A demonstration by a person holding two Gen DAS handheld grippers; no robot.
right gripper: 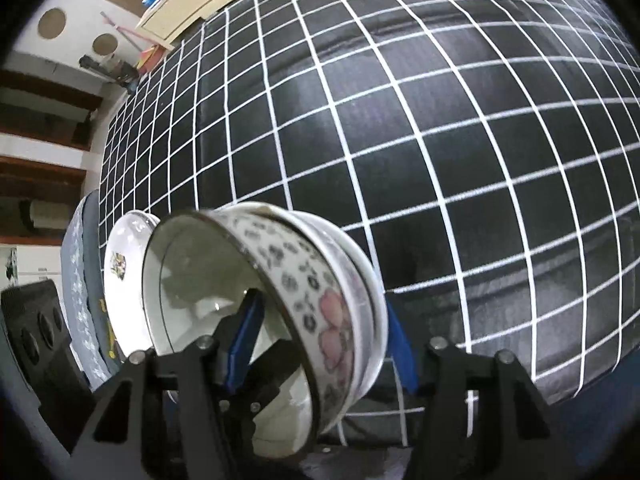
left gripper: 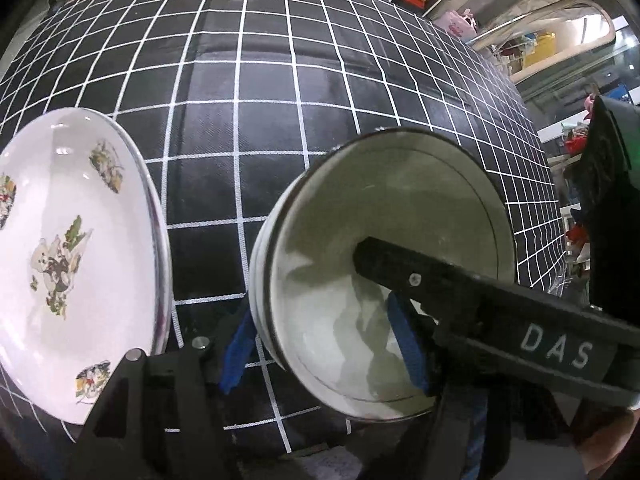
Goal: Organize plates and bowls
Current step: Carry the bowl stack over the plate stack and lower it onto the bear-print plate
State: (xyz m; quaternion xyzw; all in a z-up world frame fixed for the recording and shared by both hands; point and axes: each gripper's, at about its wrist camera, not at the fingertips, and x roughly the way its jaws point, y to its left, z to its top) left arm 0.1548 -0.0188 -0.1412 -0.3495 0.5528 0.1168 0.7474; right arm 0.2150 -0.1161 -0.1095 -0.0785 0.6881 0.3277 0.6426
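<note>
Left wrist view looks down on a table under a black cloth with a white grid (left gripper: 280, 80). The left gripper (left gripper: 324, 344) straddles the near-left wall of a bowl (left gripper: 400, 208): one blue pad (left gripper: 236, 354) sits outside that wall and the other blue pad (left gripper: 410, 348) lies inside against the white interior. Whether the pads actually press on the wall I cannot tell. A second black finger marked DAS (left gripper: 480, 304) reaches into the same bowl from the right (it belongs to the right gripper). Just left of the bowl, apart from it, a white plate (left gripper: 72, 248) with small flower prints rests on the cloth.

Right wrist view shows the right gripper (right gripper: 320, 340) set over the bowl's floral wall (right gripper: 316, 292), one blue pad (right gripper: 244, 340) inside and one outside (right gripper: 402, 350); firm contact cannot be judged here either. The bowl appears to sit nested in another white rim (right gripper: 368, 276). Beyond it, at the left, stands the plate (right gripper: 124, 264).
</note>
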